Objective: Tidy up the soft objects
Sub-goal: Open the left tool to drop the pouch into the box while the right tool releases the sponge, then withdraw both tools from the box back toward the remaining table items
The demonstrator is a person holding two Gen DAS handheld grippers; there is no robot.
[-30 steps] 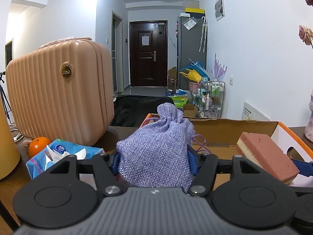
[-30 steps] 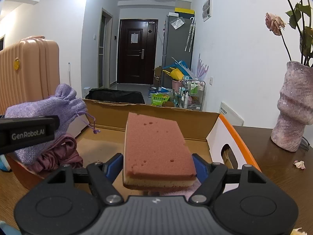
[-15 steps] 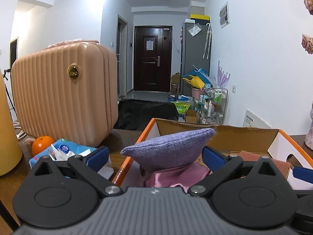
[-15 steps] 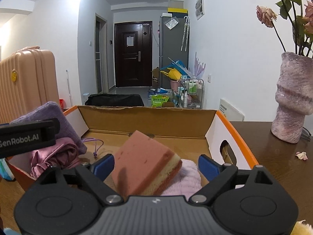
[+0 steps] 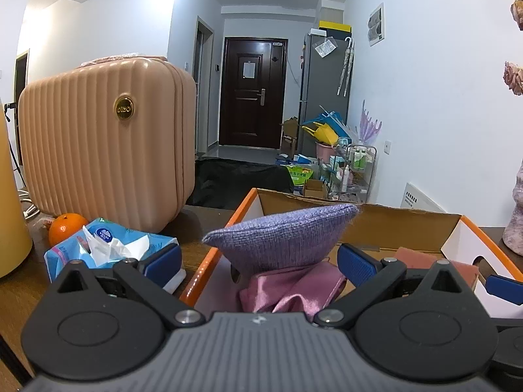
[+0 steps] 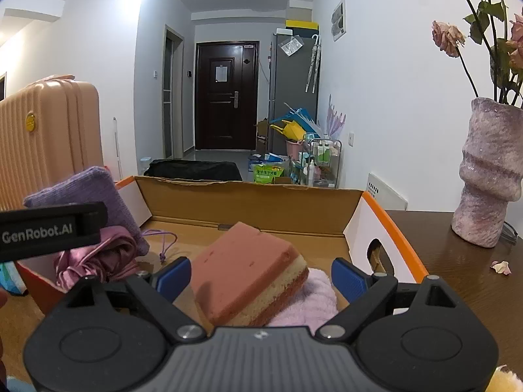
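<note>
An open cardboard box with orange edges stands on the wooden table. My left gripper is open; the purple drawstring pouch lies free between its jaws on a pink satin cloth at the box's left end. My right gripper is open; the pink sponge rests tilted on a lilac fluffy towel inside the box. The pouch and satin cloth also show in the right wrist view, behind the left gripper's side.
A peach hard-shell case stands left of the box, with an orange and a blue tissue pack in front of it. A mottled purple vase with dried roses stands on the table to the right.
Both grippers opened. The left let the purple pouch drop onto the satin cloth; the right let the sponge drop onto the towel. Both have drawn back slightly.
</note>
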